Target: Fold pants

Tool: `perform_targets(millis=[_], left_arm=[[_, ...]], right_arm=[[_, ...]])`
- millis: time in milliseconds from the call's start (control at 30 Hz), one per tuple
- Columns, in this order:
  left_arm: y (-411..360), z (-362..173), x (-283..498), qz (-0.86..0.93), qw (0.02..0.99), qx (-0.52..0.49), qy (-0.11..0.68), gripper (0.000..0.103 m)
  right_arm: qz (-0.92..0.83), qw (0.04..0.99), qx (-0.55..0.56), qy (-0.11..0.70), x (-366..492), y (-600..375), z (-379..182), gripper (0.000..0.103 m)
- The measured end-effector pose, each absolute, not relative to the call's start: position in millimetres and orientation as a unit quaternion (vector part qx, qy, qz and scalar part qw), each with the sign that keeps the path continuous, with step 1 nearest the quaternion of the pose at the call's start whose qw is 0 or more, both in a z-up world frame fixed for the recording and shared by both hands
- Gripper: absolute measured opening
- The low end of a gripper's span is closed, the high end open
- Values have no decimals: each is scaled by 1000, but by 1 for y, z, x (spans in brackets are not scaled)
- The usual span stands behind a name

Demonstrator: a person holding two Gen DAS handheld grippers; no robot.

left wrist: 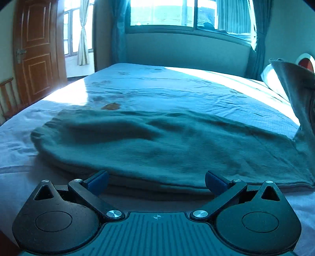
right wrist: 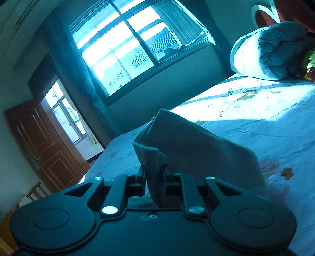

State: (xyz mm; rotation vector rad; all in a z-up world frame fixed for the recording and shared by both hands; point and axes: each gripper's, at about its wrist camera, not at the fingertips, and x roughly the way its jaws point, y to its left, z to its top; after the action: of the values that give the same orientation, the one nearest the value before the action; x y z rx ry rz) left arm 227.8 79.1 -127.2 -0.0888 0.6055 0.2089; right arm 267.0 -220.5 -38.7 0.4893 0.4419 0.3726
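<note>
Soft, limp fleece pants [left wrist: 157,141] droop from clenched right gripper [right wrist: 154,173]; left gripper [left wrist: 156,182], released, should pinch the near edge just ahead.

Daylight is pouring thru the window [left wrist: 163,13], blowing out on the bed sheet [left wrist: 196,78]. Rest is sitting dim w/ blue cast. Fisheye is bending edges; slight motion blur.
</note>
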Motion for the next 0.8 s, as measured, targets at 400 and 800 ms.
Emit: perform_targets(millis=[400, 800], left_arm=[[106, -141, 240, 76, 947, -90, 299, 103], [36, -164, 311, -53, 933, -64, 350, 81]], right_arm=[[168, 877, 210, 398, 282, -174, -129, 18], [46, 894, 366, 254, 233, -345, -108, 26]])
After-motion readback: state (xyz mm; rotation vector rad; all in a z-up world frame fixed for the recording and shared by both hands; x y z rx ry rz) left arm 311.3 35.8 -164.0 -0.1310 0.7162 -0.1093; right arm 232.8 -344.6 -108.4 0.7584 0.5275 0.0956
